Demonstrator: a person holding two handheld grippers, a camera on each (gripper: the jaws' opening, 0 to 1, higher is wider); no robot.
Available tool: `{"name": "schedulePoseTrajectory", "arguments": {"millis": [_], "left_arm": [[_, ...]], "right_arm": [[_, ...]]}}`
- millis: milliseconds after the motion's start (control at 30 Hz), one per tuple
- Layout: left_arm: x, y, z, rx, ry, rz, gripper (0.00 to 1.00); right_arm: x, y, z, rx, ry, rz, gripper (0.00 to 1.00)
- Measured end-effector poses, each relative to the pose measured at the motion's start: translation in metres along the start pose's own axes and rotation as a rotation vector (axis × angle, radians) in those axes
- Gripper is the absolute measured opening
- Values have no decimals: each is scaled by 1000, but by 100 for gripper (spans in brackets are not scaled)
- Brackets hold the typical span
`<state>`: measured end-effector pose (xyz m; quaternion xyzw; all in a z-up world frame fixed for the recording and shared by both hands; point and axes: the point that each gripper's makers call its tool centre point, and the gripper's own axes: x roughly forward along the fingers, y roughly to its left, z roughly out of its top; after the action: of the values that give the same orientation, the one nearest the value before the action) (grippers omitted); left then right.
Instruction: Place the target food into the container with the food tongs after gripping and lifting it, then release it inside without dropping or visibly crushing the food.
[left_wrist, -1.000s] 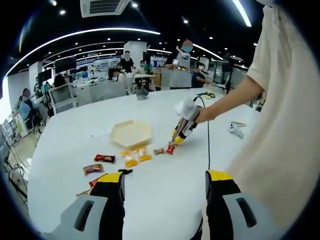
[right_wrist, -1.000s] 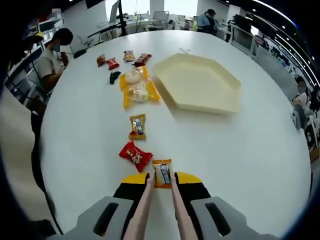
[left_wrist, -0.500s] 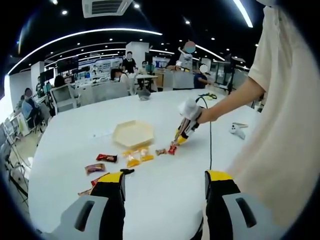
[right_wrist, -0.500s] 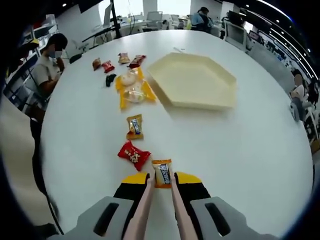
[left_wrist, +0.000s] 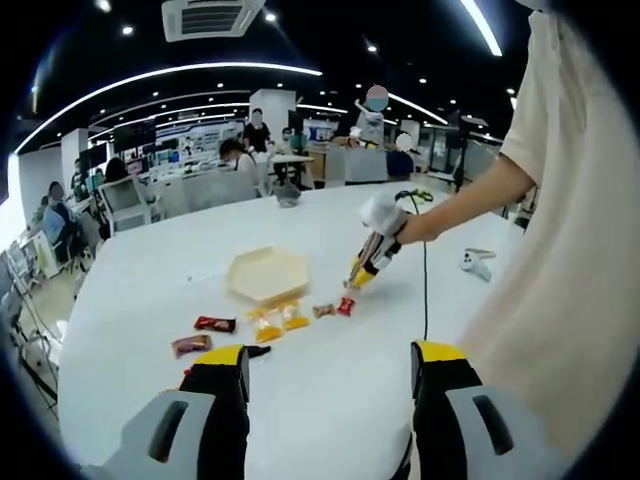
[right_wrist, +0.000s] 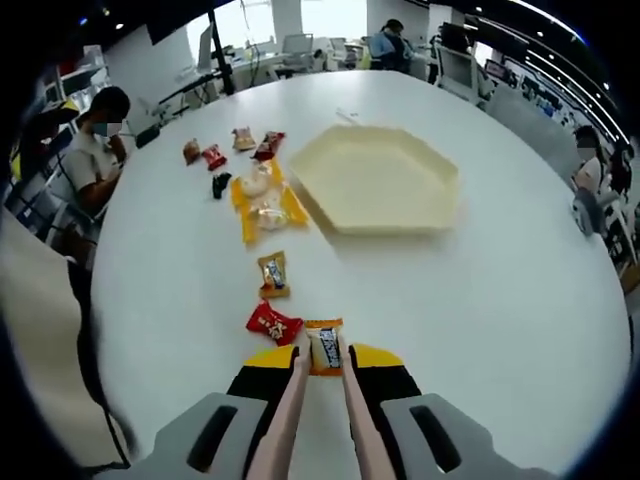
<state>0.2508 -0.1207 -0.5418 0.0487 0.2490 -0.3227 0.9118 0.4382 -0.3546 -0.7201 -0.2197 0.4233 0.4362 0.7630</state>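
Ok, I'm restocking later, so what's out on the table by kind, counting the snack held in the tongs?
Small wrapped snacks: 7
Yellow bun packets: 2
Hexagonal tray: 1
Small black object: 1
Total: 11

1. The right gripper has gone up from the desk with the orange sweet pinched between its tongs; in the right gripper view the desk now looks smaller and farther.
2. In the left gripper view the right gripper now hangs above the red sweet, no more down at the desk surface.
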Motion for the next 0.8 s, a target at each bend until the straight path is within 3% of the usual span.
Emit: {"name": "schedulePoseTrajectory", "arguments": {"millis": [300, 500, 800], "left_arm": [[-8, 7, 2, 7, -13, 21, 66], [-11, 4, -1, 6, -20, 21, 66], [-20, 6, -5, -3, -34, 39, 66]], "right_arm": [[-19, -11, 29, 68, -94, -17, 19], [-24, -11, 39, 38, -111, -26, 19], [-35, -11, 73, 19, -163, -43, 19]]}}
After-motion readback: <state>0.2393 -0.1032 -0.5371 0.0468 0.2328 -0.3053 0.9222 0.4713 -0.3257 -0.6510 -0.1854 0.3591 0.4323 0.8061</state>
